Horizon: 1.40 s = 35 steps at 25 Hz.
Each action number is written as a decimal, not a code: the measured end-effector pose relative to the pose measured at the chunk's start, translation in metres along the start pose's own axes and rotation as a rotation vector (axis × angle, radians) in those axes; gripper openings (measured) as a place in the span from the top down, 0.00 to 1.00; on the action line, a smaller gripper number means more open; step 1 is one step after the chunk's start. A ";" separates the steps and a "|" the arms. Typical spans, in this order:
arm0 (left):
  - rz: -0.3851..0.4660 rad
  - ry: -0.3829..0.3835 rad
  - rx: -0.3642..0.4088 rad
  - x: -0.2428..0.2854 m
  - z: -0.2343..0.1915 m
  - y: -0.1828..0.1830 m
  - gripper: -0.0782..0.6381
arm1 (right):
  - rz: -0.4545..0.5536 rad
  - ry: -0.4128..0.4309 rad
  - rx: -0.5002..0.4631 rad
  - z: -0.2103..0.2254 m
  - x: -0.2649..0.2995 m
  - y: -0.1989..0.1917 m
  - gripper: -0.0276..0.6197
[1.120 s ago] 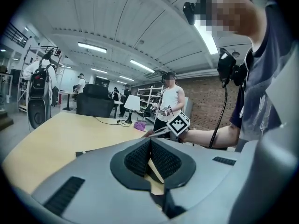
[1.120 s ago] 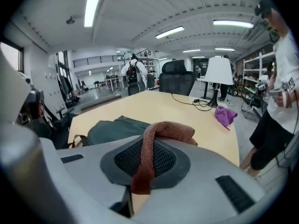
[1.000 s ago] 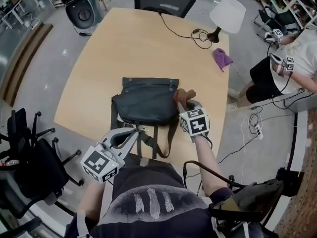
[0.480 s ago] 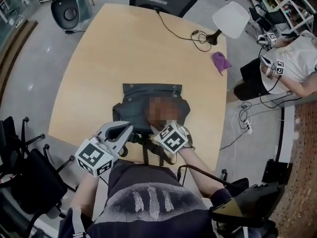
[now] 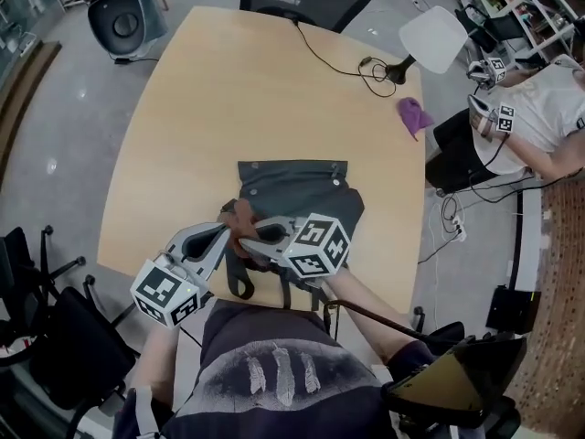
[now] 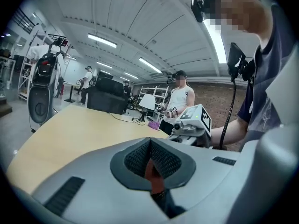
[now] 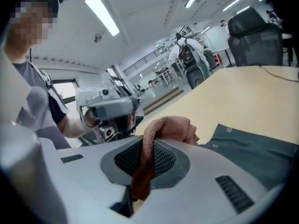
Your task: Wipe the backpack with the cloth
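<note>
Table [image 5: 183,108] | backpack [image 5: 302,190] straps [image 5: 239,283] toward near edge | cloth [image 5: 240,218]: left gripper [image 5: 225,236], right gripper [image 5: 252,242]

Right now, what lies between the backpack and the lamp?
In the head view, the table between backpack and lamp is bare, except a black cable coiled near the lamp's base.

The surface [image 5: 183,126] is pale wood, smooth, with a low sheen. The backpack [image 5: 297,190] is dark grey-green woven cloth, matt, dotted with small shiny metal studs. The cloth [image 7: 170,127] is rust-brown, soft and nubbly like towelling. The left hand-held gripper [image 6: 150,148] and the right hand-held gripper [image 7: 145,157] have smooth, matt grey plastic shells, and the pads [image 7: 163,160] are black with a fine ribbed, rubbery grain. The floor [image 5: 55,108] is grey and glossy, with bright reflections.
</note>
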<state>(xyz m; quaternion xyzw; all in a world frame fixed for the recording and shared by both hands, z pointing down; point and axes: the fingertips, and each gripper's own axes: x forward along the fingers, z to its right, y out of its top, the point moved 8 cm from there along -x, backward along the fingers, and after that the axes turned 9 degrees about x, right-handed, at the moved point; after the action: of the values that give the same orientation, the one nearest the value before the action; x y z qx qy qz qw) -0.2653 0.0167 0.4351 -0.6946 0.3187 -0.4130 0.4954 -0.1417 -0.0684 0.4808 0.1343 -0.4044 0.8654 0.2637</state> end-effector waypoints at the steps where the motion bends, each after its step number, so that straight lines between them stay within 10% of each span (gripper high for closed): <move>1: -0.003 0.005 0.000 -0.002 -0.003 -0.001 0.88 | 0.035 -0.038 0.008 0.008 0.002 0.009 0.91; 7: -0.013 -0.021 0.031 0.005 -0.003 0.004 0.88 | -0.125 -0.450 0.015 0.076 0.002 0.003 0.91; 18: -0.101 -0.102 0.129 0.046 0.013 -0.007 0.88 | -0.159 -0.799 0.112 0.145 -0.127 -0.042 0.91; 25: -0.113 -0.120 0.145 0.058 0.016 -0.006 0.88 | -0.006 -1.000 0.059 0.146 -0.206 -0.009 0.91; 35: -0.111 -0.084 0.151 0.059 0.015 0.000 0.88 | -0.298 -0.929 -0.105 0.179 -0.086 -0.009 0.91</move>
<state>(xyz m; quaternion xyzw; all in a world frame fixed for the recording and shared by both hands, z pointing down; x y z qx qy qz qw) -0.2245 -0.0273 0.4482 -0.6884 0.2268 -0.4332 0.5358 -0.0623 -0.2316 0.5622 0.5490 -0.4986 0.6455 0.1827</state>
